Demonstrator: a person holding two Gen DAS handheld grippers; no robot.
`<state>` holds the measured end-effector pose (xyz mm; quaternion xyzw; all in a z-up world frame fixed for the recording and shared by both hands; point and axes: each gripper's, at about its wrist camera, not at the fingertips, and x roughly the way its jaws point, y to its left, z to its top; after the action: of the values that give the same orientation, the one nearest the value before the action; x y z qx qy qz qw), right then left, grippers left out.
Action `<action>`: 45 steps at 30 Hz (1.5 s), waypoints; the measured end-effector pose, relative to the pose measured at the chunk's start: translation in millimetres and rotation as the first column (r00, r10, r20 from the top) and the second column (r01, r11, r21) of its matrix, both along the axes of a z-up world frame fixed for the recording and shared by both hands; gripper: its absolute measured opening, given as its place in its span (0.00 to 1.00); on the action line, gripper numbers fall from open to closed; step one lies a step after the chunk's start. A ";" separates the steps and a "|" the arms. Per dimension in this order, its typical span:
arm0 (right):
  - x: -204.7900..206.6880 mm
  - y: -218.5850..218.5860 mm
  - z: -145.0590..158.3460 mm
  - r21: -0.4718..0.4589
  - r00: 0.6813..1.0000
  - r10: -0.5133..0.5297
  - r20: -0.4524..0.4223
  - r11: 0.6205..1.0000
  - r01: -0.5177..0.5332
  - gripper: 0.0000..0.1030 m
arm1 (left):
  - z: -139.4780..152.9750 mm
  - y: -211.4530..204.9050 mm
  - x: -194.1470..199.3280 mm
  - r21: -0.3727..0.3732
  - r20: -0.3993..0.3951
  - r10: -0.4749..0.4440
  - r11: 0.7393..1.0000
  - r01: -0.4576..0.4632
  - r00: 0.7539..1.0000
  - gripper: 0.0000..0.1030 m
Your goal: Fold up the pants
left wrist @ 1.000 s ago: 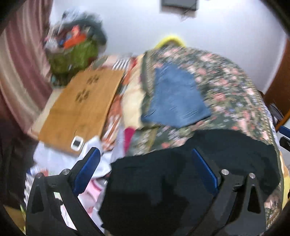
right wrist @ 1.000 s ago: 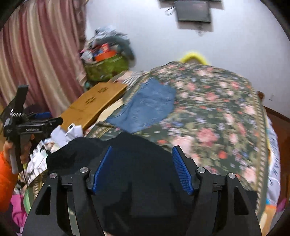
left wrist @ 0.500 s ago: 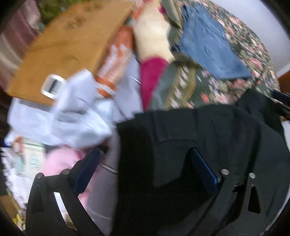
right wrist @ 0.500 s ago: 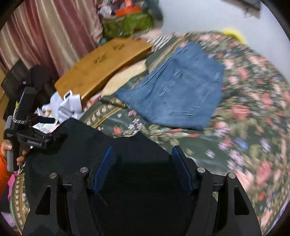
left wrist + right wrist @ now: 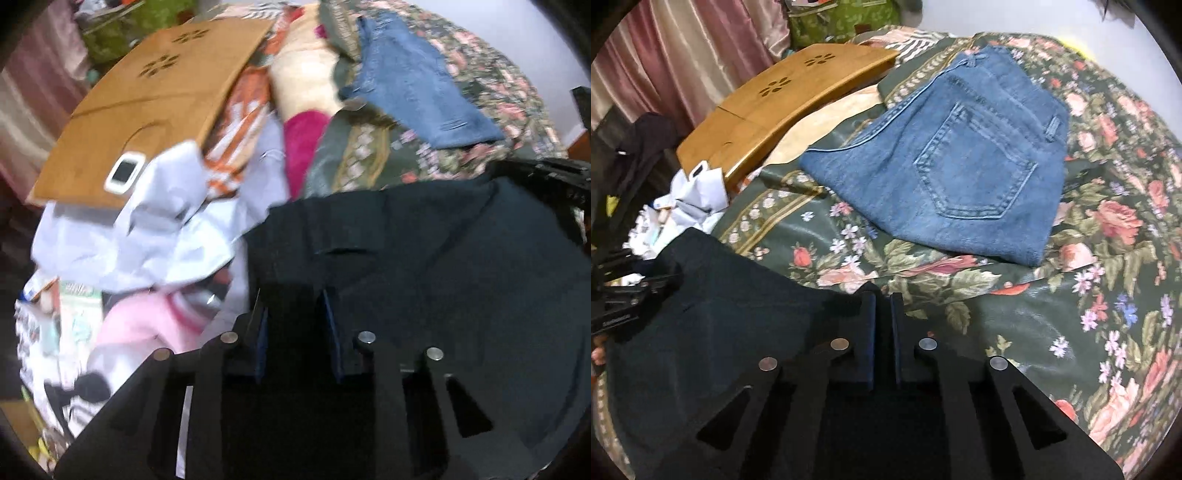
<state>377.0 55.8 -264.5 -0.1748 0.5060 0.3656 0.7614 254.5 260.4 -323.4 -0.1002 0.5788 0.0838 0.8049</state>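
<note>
Black pants (image 5: pixel 424 258) lie spread on the floral bedspread (image 5: pixel 1034 314). My left gripper (image 5: pixel 295 299) points down at their left edge. Its jaws are closing, and a bunch of the black cloth fills the gap between them. My right gripper (image 5: pixel 882 295) is shut on the far edge of the black pants (image 5: pixel 720 314), with only a thin slit between its pads. In the right wrist view the left gripper (image 5: pixel 620 306) shows at the pants' left side. In the left wrist view the right gripper (image 5: pixel 554 177) sits at their far right corner.
Folded blue jeans (image 5: pixel 960 158) lie further back on the bedspread. A wooden lap table (image 5: pixel 159 99) with a white phone (image 5: pixel 123 172) sits to the left. White cloth (image 5: pixel 147 236) and a pink garment (image 5: pixel 147 325) are heaped beside the pants. A striped curtain (image 5: pixel 683 55) hangs behind.
Both grippers dropped onto the black pants and tilted downward. The left jaws went from wide open to closing on the cloth. The right jaws went from open to shut on the pants' edge.
</note>
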 end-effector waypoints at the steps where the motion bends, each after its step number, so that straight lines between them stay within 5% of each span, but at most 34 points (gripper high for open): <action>1: 1.1 1.3 -0.4 -0.015 1.000 -0.014 0.020 1.000 0.015 0.05 | -2.7 3.7 -2.2 -0.016 -0.004 0.013 1.000 -0.013 1.000 0.28; 4: 3.8 -1.1 1.3 -0.050 0.997 -0.057 0.057 0.997 0.060 0.04 | -1.7 12.0 -4.4 -0.067 -0.007 0.034 0.997 -0.035 0.999 0.28; 9: 0.7 -23.6 31.1 0.005 0.984 -0.143 0.103 0.990 0.144 0.05 | 36.6 0.1 -20.0 0.095 0.039 -0.016 0.995 0.012 0.999 0.30; 11: -11.6 -39.1 51.1 0.070 0.982 -0.165 0.087 0.985 0.159 0.06 | 56.0 -4.8 -34.6 0.161 0.080 -0.052 0.986 0.039 0.995 0.45; 13: -29.0 -49.8 68.4 0.124 0.984 -0.162 0.079 0.981 0.151 0.14 | 72.3 -10.6 -50.4 0.210 0.132 -0.086 0.976 0.057 0.987 0.70; 15: -55.6 -59.5 86.9 0.164 0.986 -0.137 0.098 0.979 0.120 0.34 | 83.2 -15.7 -64.5 0.220 0.173 -0.123 0.972 0.083 0.977 0.74; 18: -95.4 -61.9 103.1 0.168 0.985 -0.077 0.154 0.985 0.051 0.46 | 88.6 -24.2 -84.4 0.215 0.179 -0.172 0.968 0.132 0.969 0.74; 25: -176.8 -47.0 102.0 0.136 0.985 0.074 0.158 0.986 -0.096 0.55 | 73.8 -52.4 -113.5 0.217 0.137 -0.276 0.946 0.243 0.951 0.75; 36: -203.8 4.9 61.1 0.038 0.979 0.186 0.088 0.981 -0.189 0.57 | 54.0 -85.3 -95.7 0.240 0.109 -0.378 0.907 0.345 0.919 0.75; 38: -205.4 13.9 55.6 0.024 0.975 0.204 0.092 0.978 -0.207 0.57 | 54.3 -89.7 -93.1 0.246 0.118 -0.390 0.902 0.354 0.913 0.75; 41: -211.2 23.6 51.0 0.010 0.967 0.230 0.104 0.973 -0.233 0.57 | 57.2 -90.6 -91.4 0.201 0.146 -0.402 0.907 0.371 0.904 0.53; 43: -217.4 26.0 53.1 0.016 0.960 0.247 0.131 0.968 -0.251 0.47 | 60.5 -88.9 -93.3 0.190 0.175 -0.398 0.911 0.366 0.901 0.33; 45: -219.5 27.3 55.0 0.016 0.958 0.244 0.150 0.968 -0.249 0.26 | 63.1 -88.7 -96.6 0.174 0.191 -0.393 0.915 0.363 0.899 0.23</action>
<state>157.5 83.1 -209.6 -0.2495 0.4166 0.4525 0.7480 157.8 171.8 -260.3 0.0597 0.4866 -0.0476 0.8703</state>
